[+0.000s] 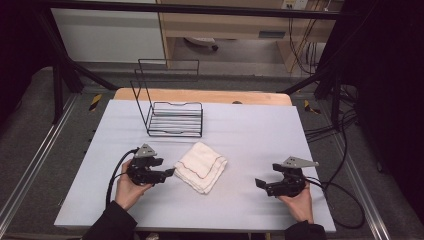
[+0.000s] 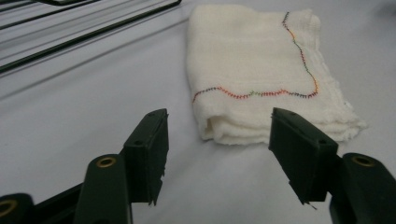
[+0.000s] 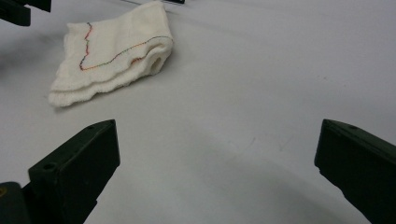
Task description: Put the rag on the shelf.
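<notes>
A folded white cloth (image 1: pixel 201 166) with a multicoloured stitched line lies flat on the grey table cover (image 1: pixel 250 135) near the middle. My left gripper (image 1: pixel 170 172) is just to its left, pointing at it. In the left gripper view the jaws (image 2: pixel 218 116) stand partly apart, the cloth's (image 2: pixel 252 60) folded edge lies just past their tips, and the pads do not touch it. My right gripper (image 1: pixel 260 183) rests to the right of the cloth with a clear gap, jaws (image 3: pixel 218 128) wide open over bare table. The right gripper view has the cloth (image 3: pixel 112 51) at its upper left.
A black wire rack (image 1: pixel 175 119) with a tall back frame stands behind the cloth, toward the far left of the table; its wires (image 2: pixel 70 42) cross the upper left of the left gripper view. Cables trail from both grippers. A wooden table edge (image 1: pixel 200 95) runs along the back.
</notes>
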